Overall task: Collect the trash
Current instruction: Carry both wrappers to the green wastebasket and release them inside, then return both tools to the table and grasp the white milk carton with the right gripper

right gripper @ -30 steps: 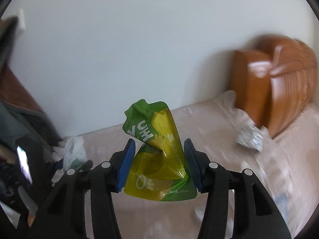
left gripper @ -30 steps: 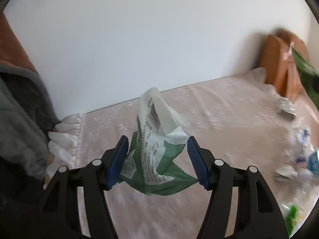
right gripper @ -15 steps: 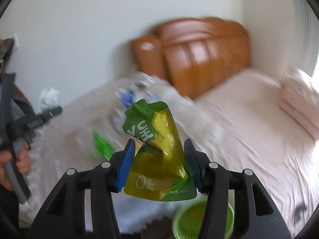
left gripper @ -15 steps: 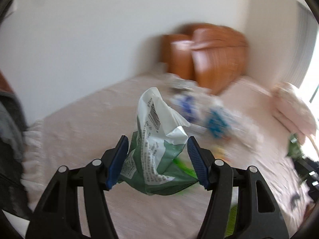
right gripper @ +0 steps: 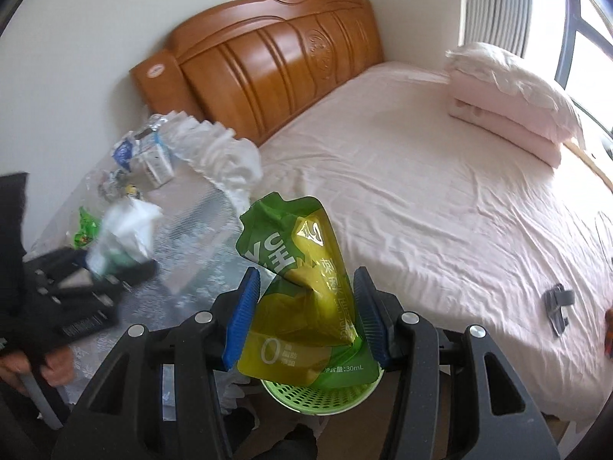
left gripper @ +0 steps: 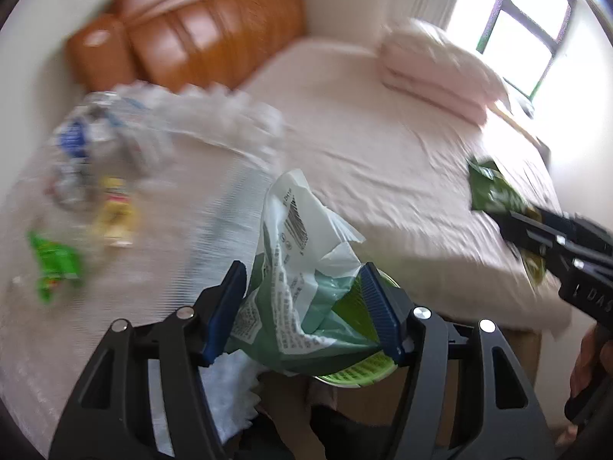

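My left gripper [left gripper: 306,306] is shut on a crumpled white and green wrapper [left gripper: 302,268] and holds it in the air. My right gripper [right gripper: 306,306] is shut on a yellow-green drink pouch [right gripper: 302,306]. A green perforated basket [right gripper: 318,395] stands on the floor just below and beyond the pouch; its rim also shows under the wrapper in the left wrist view [left gripper: 356,372]. The right gripper with its pouch [left gripper: 498,195] appears at the right of the left wrist view, and the left gripper with its wrapper [right gripper: 122,237] at the left of the right wrist view.
A side table under a lace cloth [right gripper: 191,253] holds several pieces of loose trash, among them a green wrapper [right gripper: 86,226] and small cartons [right gripper: 153,157]. A bed with a pink sheet [right gripper: 421,199], folded pink bedding [right gripper: 509,88] and a wooden headboard [right gripper: 268,57] fills the right.
Both grippers have swung right, away from the wall and side table toward the bed and down over the green basket. Each still holds its piece of trash.
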Demonstrator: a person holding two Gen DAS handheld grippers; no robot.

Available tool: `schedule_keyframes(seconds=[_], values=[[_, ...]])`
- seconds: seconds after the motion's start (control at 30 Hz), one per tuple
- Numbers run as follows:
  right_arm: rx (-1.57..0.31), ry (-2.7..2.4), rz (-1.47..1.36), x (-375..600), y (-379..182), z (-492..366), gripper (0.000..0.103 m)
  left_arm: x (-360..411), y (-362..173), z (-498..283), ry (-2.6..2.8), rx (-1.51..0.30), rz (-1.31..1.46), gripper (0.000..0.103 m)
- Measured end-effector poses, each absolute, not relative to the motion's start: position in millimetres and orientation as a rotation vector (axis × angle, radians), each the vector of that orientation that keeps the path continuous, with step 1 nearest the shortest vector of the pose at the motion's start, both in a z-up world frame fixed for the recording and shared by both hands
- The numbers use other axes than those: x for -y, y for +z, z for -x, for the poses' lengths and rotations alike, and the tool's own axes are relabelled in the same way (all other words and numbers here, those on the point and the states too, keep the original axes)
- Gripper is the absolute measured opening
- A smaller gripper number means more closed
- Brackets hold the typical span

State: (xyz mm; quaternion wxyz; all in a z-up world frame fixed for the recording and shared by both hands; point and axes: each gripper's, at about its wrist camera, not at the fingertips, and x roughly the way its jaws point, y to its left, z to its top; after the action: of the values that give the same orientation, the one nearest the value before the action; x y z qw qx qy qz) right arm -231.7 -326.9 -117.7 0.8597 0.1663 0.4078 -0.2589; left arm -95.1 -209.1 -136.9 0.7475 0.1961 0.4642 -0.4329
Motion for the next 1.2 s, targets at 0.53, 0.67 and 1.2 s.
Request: schedule_keyframes(seconds=[0.53,0.67,1.2], values=[[-0.917,-0.536,-0.418,348,-157,267,0.053,208,-108,126,-0.953,-0.93,-0.437,0.095],[-0.979,-0.507,-0.418,337,-181,258,0.055,179,-93,115,-0.886,-0.896,-0.395,0.095],[-0.901,-0.415,-0.391,283,-141,189,0.1,10,-77,31,-0.48,-0.867,-0.241,0.095]])
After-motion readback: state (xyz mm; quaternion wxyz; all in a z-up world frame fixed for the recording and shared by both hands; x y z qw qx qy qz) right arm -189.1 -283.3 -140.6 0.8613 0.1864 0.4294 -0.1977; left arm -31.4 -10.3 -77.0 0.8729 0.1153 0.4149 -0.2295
